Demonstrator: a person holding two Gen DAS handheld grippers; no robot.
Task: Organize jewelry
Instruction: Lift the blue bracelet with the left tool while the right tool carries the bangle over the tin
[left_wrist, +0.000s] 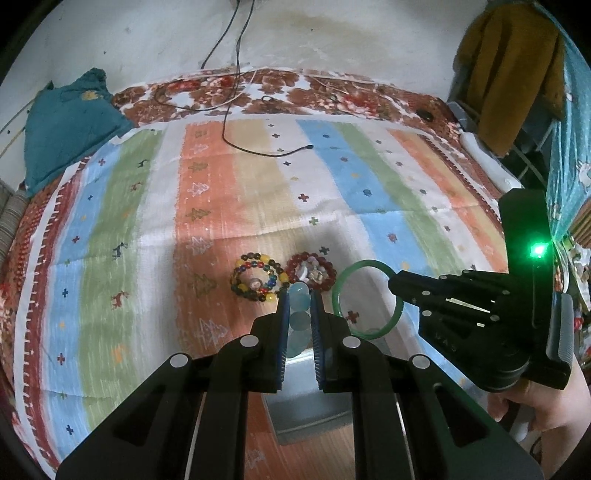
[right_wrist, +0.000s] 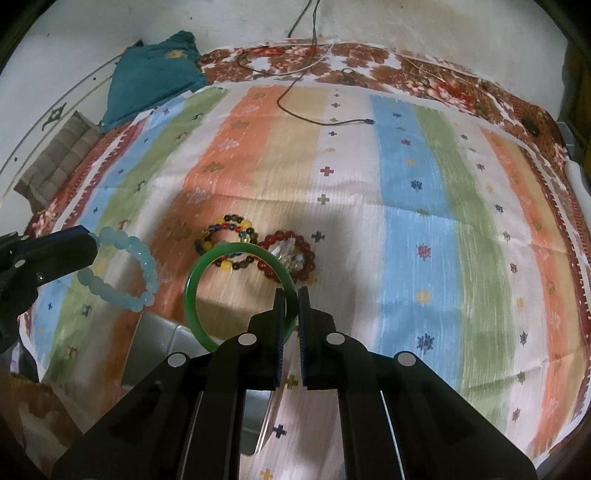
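Note:
My left gripper (left_wrist: 298, 299) is shut on a pale blue bead bracelet (left_wrist: 297, 295), which hangs above the striped cloth (left_wrist: 207, 206). My right gripper (right_wrist: 291, 295) is shut on the rim of a green bangle (right_wrist: 192, 291), also lifted off the cloth. Each view shows the other tool: the right gripper (left_wrist: 393, 283) with the green bangle (left_wrist: 338, 295), and the left gripper (right_wrist: 90, 240) with the blue bracelet (right_wrist: 147, 264). A multi-colour bead bracelet (left_wrist: 240, 285) (right_wrist: 229, 220) and a dark red bead bracelet (left_wrist: 291, 272) (right_wrist: 280, 236) lie side by side on the cloth beyond both grippers.
A grey box (left_wrist: 310, 406) (right_wrist: 159, 339) sits just below the grippers at the cloth's near edge. A black cable (left_wrist: 258, 150) trails across the far cloth. A teal garment (left_wrist: 66, 125) lies far left, a mustard cloth (left_wrist: 509, 81) hangs far right. A hand (left_wrist: 539, 406) holds the right tool.

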